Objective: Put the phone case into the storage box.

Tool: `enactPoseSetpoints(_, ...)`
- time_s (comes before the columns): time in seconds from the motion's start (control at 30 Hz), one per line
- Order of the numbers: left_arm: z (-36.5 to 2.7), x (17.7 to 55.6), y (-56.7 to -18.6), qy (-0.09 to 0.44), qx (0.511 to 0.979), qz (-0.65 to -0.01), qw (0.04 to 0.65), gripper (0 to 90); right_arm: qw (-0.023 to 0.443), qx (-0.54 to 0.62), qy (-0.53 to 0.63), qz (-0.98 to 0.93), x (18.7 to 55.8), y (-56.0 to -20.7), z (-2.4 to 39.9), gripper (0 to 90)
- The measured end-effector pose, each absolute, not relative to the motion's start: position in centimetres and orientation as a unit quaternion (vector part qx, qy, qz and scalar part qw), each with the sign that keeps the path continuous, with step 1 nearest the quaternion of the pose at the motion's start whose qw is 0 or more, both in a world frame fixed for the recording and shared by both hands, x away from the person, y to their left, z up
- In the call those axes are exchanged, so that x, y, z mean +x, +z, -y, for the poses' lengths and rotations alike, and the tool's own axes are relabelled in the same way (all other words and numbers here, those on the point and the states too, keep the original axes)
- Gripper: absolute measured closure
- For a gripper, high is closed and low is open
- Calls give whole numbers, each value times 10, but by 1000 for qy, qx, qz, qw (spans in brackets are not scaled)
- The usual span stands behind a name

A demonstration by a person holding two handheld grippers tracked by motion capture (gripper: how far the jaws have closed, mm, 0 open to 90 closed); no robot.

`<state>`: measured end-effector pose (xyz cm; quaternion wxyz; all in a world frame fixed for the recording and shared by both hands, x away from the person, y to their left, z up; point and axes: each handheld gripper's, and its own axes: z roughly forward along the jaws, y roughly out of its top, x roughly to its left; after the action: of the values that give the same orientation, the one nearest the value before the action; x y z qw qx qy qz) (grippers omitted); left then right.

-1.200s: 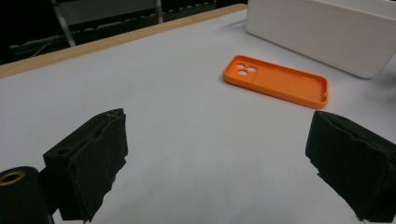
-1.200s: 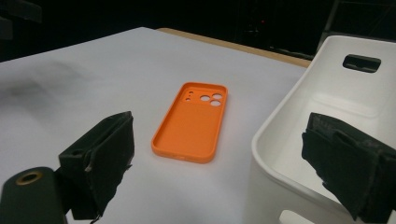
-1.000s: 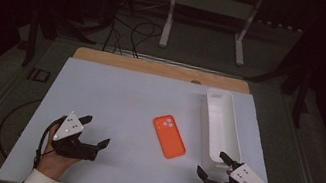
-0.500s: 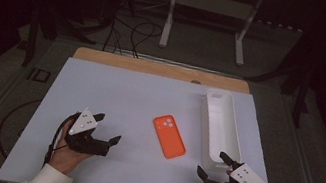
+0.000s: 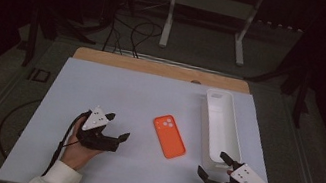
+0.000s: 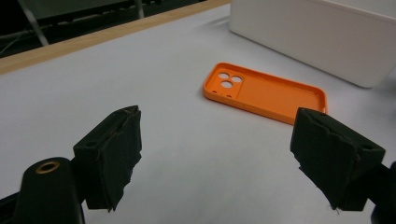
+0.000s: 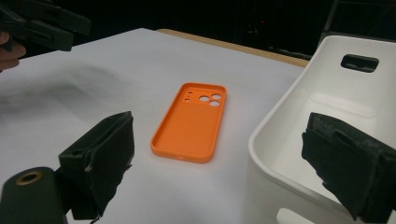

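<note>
On the white mat (image 5: 101, 85), the left gripper (image 5: 116, 131) is seen at the left of the high view, aimed toward an orange phone case (image 5: 169, 136) that lies flat, hollow side up, near the middle. Its jaws are held wide with nothing between them, and they have just been closing a little. In the left gripper view the phone case (image 6: 264, 91) is found ahead of the jaws and toward the right-hand one, well apart from both pads. The step in hand is judged to be a reach for the case; it is best done by lining the jaws up across the case's narrow width, keeping them spread until the thin rim sits between the pads, and coming in low so the shallow wall is caught rather than skated over. Further right, a long white bin (image 5: 220, 127) is set just beside the case. At the far right, the right gripper (image 5: 215, 167) is held near the bin's near end, jaws wide apart and empty; in its own view the case (image 7: 190, 122) lies ahead, between the jaws' lines, untouched.
</note>
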<state>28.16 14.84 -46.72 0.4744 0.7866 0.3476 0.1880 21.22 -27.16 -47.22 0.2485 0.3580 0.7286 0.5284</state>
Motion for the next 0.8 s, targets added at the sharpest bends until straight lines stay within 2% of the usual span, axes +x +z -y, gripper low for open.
enactPoseSetpoints(0.8,-109,296,-468,171,802,-318,475,245,248,357,528,-729,212,-472,271,93)
